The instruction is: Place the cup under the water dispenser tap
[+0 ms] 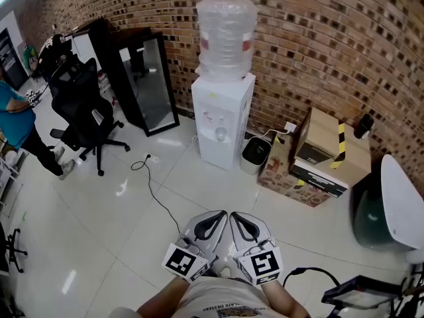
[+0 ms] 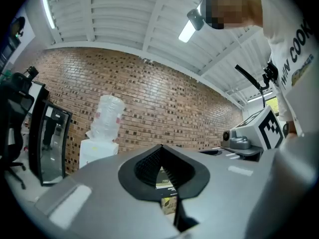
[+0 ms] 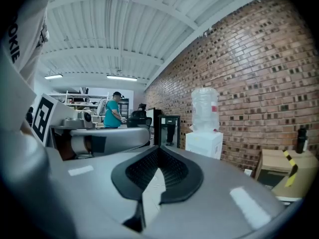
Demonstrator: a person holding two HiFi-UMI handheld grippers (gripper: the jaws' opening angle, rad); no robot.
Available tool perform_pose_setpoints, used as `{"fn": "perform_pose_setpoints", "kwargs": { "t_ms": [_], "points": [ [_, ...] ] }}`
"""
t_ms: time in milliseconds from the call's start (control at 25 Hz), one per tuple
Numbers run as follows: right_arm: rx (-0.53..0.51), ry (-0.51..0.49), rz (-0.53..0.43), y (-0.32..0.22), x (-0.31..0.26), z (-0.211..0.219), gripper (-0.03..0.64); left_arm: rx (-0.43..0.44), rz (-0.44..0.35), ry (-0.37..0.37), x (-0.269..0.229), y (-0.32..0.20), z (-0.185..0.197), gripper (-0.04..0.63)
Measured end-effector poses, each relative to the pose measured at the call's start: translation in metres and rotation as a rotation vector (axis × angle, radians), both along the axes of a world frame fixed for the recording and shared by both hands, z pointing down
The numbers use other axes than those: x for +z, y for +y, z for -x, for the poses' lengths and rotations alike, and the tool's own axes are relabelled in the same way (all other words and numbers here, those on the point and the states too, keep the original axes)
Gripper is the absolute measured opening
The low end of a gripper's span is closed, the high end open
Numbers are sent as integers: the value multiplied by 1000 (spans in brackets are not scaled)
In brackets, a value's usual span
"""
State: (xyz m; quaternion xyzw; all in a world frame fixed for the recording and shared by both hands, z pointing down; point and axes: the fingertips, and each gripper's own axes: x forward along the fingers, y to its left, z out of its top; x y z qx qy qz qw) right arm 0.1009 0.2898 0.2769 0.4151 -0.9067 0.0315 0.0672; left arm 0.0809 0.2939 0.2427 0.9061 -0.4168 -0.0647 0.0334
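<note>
White water dispenser (image 1: 222,121) at 12 o'clock; cardboard box (image 1: 328,152) at 2 o'clock, print illegible. Black cable (image 1: 154,194) crosses the floor (image 1: 99,230) at 11 o'clock. Left tool (image 1: 215,218) and right tool (image 1: 240,220) closed, empty.

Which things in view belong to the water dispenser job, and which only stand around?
Job: water dispenser; pale thing under its tap, maybe the cup; left claw and right claw, both shut, empty.
Standing around: office chair; cardboard boxes; black bin; floor cable; person in teal shirt.
</note>
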Motion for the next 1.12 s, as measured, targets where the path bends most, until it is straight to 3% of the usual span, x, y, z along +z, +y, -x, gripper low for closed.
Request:
{"fn": "perform_pose_setpoints", "kwargs": {
  "t_ms": [880, 1120],
  "points": [
    [24, 0, 30, 26, 0, 32, 5, 6, 11, -9, -8, 30, 37, -8],
    [-51, 5, 33, 18, 1, 51, 6, -71, 10, 0, -14, 25, 57, -8]
  ]
}}
